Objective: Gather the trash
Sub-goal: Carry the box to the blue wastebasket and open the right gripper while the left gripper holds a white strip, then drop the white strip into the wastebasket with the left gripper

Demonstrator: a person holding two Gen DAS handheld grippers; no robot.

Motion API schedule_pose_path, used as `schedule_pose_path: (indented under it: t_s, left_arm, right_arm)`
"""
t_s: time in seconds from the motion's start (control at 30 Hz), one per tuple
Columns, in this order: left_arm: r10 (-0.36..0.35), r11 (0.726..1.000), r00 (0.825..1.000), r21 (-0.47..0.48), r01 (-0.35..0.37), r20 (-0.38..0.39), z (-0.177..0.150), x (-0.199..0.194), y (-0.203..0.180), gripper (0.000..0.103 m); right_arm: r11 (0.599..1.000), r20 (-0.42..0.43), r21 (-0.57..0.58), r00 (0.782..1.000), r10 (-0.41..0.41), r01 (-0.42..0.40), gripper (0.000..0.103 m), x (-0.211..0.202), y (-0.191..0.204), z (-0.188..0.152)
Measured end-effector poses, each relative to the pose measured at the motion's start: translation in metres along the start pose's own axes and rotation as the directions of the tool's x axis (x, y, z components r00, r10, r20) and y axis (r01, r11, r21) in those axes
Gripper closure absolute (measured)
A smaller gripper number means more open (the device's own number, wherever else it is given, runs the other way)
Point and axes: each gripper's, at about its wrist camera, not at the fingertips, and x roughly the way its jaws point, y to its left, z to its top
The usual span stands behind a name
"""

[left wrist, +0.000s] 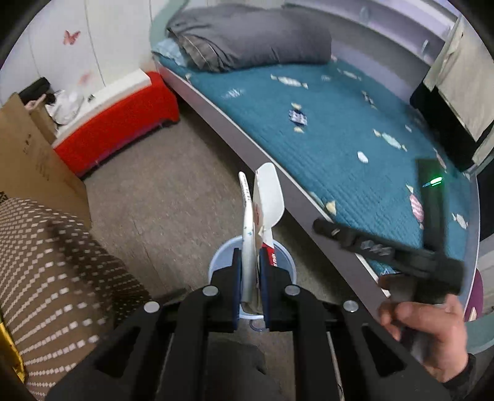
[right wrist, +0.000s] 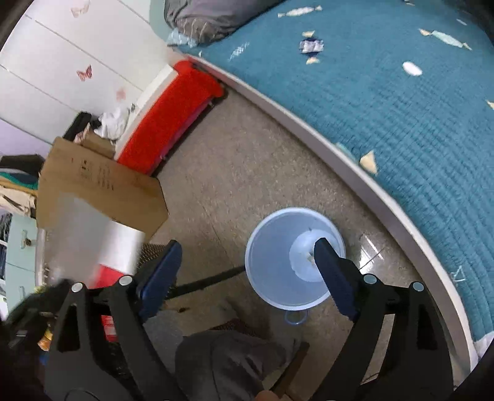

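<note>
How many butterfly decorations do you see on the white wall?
3 in the right wrist view: one at the top edge, a darker one below it, a faint one lower right. More may be out of frame.

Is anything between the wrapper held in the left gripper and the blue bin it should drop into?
Nothing visible. The left gripper pinches the white wrapper right above the blue bin on the floor by the bed; the bin's mouth is open, with only a pale scrap at its bottom.
</note>
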Motion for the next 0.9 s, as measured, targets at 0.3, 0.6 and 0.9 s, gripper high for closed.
schedule_pose_path:
  t_s: [0.3, 0.6, 0.9]
  left_arm:
    - [0.019, 1.000, 1.000, -0.003, -0.019, 0.024, 0.007, 0.002, 0.002, 0.011]
    - [0.069, 0.996, 0.989, -0.065, -0.061, 0.132, -0.010, -0.068, 0.030, 0.009]
    - [0.101, 0.991, 0.956, -0.114, -0.072, 0.275, -0.035, -0.151, 0.054, 0.008]
  right_arm:
    - [0.999, 0.108, -0.036, 0.993, 0.038, -0.034, 0.007, -0.053, 0.025, 0.009]
    - [0.995, 0.228, -0.097, 0.973, 0.032, -0.010, 0.006, -0.097, 0.066, -0.005]
    - [0.973, 0.293, -0.229, 0.955, 0.054, 0.015, 0.006, -0.136, 0.135, -0.027]
